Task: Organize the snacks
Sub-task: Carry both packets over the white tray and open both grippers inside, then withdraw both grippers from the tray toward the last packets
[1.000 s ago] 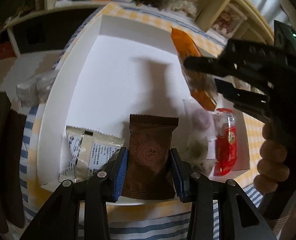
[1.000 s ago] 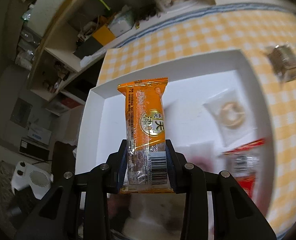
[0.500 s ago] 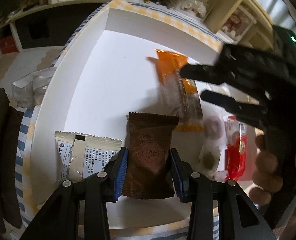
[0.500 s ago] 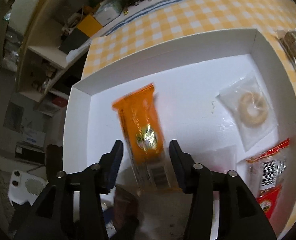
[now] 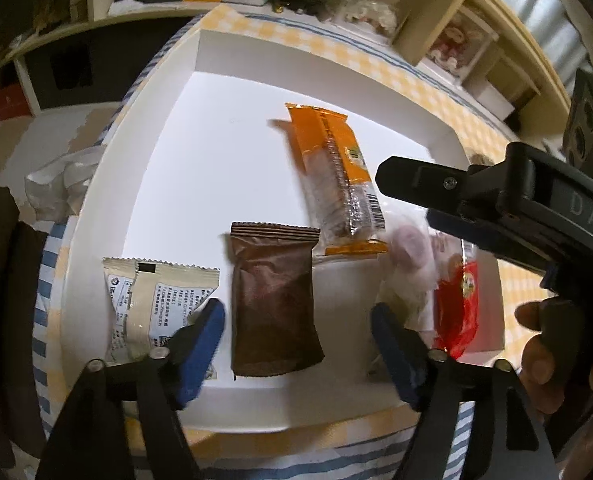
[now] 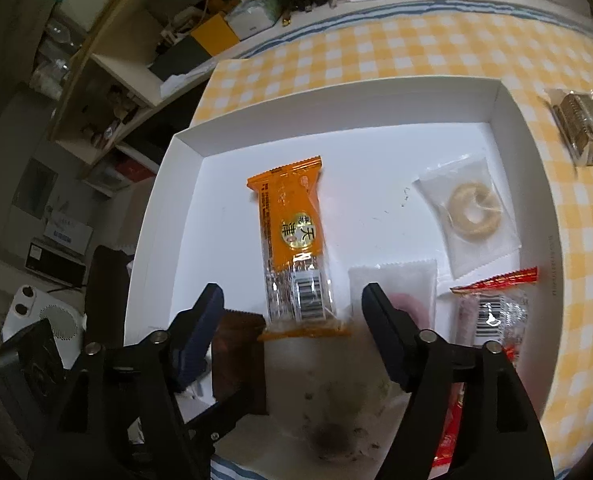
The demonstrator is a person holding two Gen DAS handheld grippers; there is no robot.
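A white tray [image 5: 164, 128] [image 6: 164, 184] holds the snacks. The brown packet [image 5: 274, 300] lies flat between the blue pads of my left gripper [image 5: 296, 320], whose jaws are opening and clear of it. A beige packet [image 5: 156, 300] lies to its left. The orange packet [image 6: 292, 240] [image 5: 336, 176] lies flat in the tray ahead of my right gripper [image 6: 292, 304], whose jaws are opening with only the packet's near end between them, untouched. In the left wrist view the right gripper's black fingers [image 5: 436, 184] hover over the tray's right side.
A clear bag with a ring biscuit [image 6: 472, 212], a pale packet [image 6: 400, 292] and a red packet [image 6: 492, 312] [image 5: 456, 304] lie at the tray's right. A wrapped brown snack [image 6: 584, 128] sits on the yellow checked cloth [image 6: 416, 52]. Shelves [image 5: 448, 12] stand behind the table.
Both grippers went from shut to open. The brown packet now lies free in the tray. The orange packet dropped from the right gripper and lies flat in the tray's middle.
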